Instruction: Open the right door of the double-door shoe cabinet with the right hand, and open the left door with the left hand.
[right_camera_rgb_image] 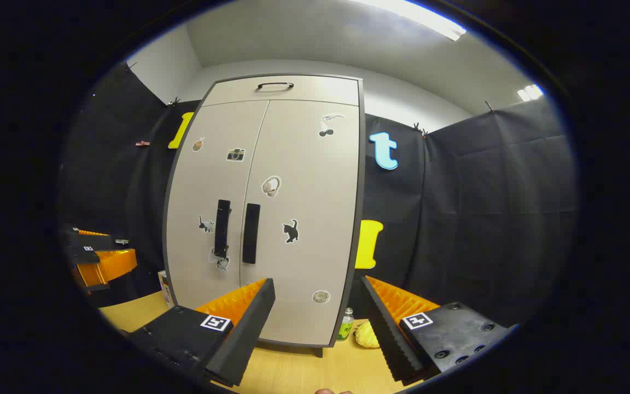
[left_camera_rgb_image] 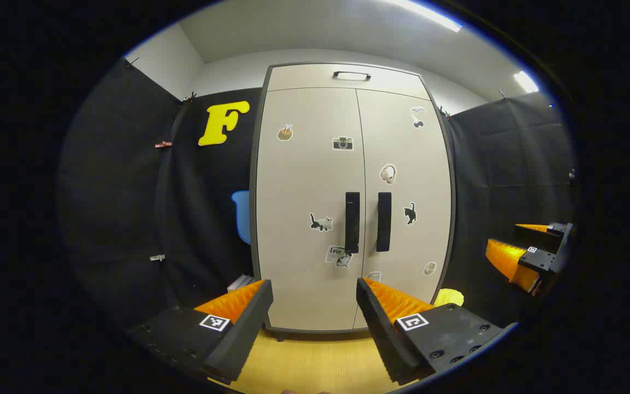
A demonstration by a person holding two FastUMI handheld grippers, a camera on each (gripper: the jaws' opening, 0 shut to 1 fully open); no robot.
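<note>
Left gripper view faces the cabinet [left_camera_rgb_image: 353, 197] head on, standing on a wooden table [left_camera_rgb_image: 315, 366] against the booth's black cloth. Both doors are closed: the left door [left_camera_rgb_image: 307, 180] and right door [left_camera_rgb_image: 405, 180] meet at a seam down the middle, and their two dark upright handles, left handle [left_camera_rgb_image: 352, 221] and right handle [left_camera_rgb_image: 384, 221], sit side by side near the centre. Small stickers dot both doors, and a drawer with a dark pull [left_camera_rgb_image: 351, 75] runs across the top at 12 o'clock. At 6 o'clock the left gripper [left_camera_rgb_image: 314, 287] is spread wide, holding nothing, well apart from the cabinet. The right gripper [left_camera_rgb_image: 503, 243] shows at 3 o'clock, also spread. Right gripper view has the cabinet shifted toward 10 o'clock, doors shut, with its own fingers parted and empty at 6 o'clock; a small bottle [right_camera_rgb_image: 346, 324] and a yellow object [right_camera_rgb_image: 367, 335] sit by the cabinet's foot.
</note>
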